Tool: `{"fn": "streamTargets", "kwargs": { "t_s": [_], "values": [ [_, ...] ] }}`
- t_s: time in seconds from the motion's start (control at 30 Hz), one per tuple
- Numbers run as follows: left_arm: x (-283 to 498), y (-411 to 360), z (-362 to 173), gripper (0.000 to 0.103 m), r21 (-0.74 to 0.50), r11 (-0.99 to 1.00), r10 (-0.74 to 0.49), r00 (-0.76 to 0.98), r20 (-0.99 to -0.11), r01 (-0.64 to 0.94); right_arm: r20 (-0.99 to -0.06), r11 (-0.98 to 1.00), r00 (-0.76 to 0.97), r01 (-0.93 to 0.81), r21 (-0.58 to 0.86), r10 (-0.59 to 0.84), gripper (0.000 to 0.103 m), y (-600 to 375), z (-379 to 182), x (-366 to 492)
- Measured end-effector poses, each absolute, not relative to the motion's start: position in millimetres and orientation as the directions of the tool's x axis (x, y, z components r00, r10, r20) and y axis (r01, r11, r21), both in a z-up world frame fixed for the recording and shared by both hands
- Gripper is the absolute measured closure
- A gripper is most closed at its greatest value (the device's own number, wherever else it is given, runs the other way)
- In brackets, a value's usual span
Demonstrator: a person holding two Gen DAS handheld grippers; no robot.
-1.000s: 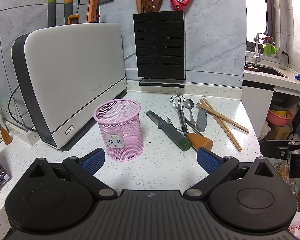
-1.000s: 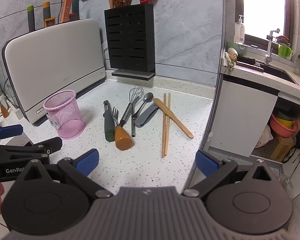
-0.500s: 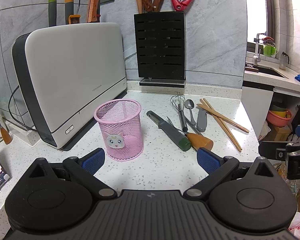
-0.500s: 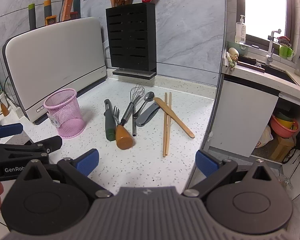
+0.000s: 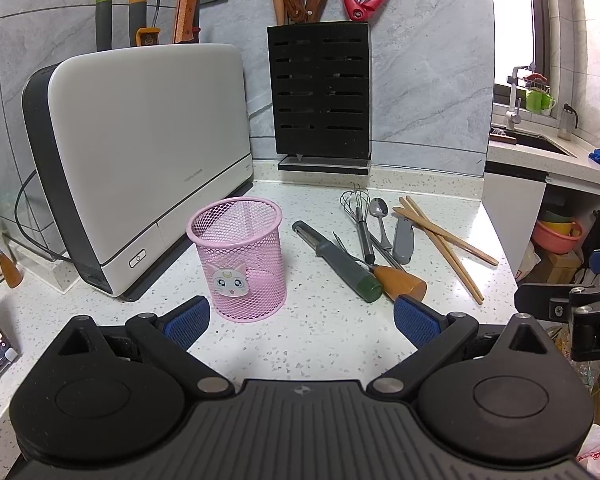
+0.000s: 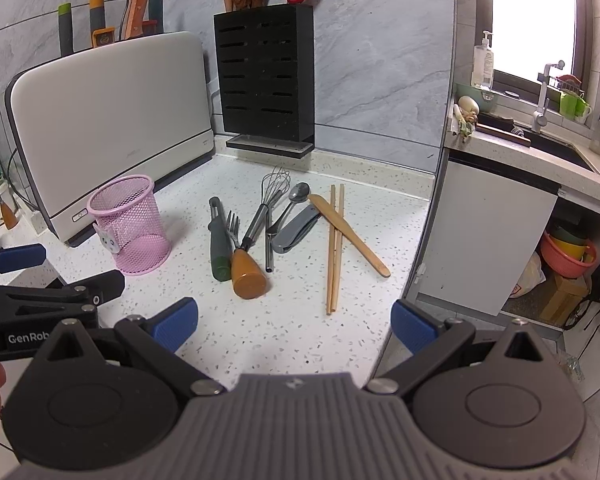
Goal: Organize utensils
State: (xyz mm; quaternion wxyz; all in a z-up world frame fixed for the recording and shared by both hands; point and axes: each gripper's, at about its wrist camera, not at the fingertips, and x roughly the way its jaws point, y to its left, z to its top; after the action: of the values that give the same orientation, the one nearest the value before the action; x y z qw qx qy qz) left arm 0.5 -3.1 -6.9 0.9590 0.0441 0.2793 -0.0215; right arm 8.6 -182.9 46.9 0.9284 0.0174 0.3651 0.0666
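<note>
Loose utensils point(image 6: 268, 232) lie on the speckled counter point(image 6: 284, 332), right of an empty pink mesh cup point(image 5: 238, 258) with a cat-face sticker. Left gripper point(image 5: 300, 318), marked "GenRob", and right gripper point(image 6: 294, 322) hover, jaws spread, holding nothing.

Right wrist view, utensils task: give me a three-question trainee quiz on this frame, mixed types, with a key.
1. True or false: the pink cup already holds a utensil.
2. Which lies nearest the counter's right edge? A) whisk B) chopsticks C) peeler
3. Fill in: the right gripper has its jaws ____, with nothing between them.

Key:
1. False; through the mesh the cup looks empty.
2. B; whisk and peeler lie left of the chopsticks, nearer the cup.
3. Open; the left gripper is open too.
</note>
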Motion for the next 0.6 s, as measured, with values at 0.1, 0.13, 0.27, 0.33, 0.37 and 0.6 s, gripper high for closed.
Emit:
{"fn": "streamTargets", "kwargs": {
  "t_s": [0.1,0.13,0.27,0.33,0.37,0.6],
  "values": [
    [0.5,-2.3,-7.9,0.000,0.070,0.995,-0.019,0.840,-0.542,0.067,-0.678,0.990,0.722,-0.112,0.081,0.137,0.003,-182.5,46.6,9.7],
    [0.8,-1.7,-7.9,0.000,0.069,0.995,-0.019,0.840,-0.543,0.067,-0.678,0.990,0.722,-0.112,0.081,0.137,0.003,-182.4,46.5,9.6],
    [1.1,-0.5,-8.7,0.000,0.066,0.996,-0.018,0.840,-0.543,0.064,-0.681,0.990,0.719,-0.112,0.080,0.137,0.003,-182.1,46.1,10.4],
    [2.3,-0.1,-9.0,0.000,0.065,0.996,-0.017,0.838,-0.545,0.062,-0.683,0.990,0.718,-0.112,0.080,0.136,0.003,-181.7,45.9,11.4],
    [2.7,0.2,-9.2,0.000,0.065,0.996,-0.017,0.838,-0.546,0.062,-0.683,0.990,0.718,-0.112,0.080,0.137,0.003,-181.7,46.0,11.4],
    [4.6,2.2,-9.0,0.000,0.061,0.996,-0.022,0.835,-0.550,0.066,-0.688,0.991,0.713,-0.110,0.078,0.133,0.003,-180.8,44.7,14.2]
  ]
}}
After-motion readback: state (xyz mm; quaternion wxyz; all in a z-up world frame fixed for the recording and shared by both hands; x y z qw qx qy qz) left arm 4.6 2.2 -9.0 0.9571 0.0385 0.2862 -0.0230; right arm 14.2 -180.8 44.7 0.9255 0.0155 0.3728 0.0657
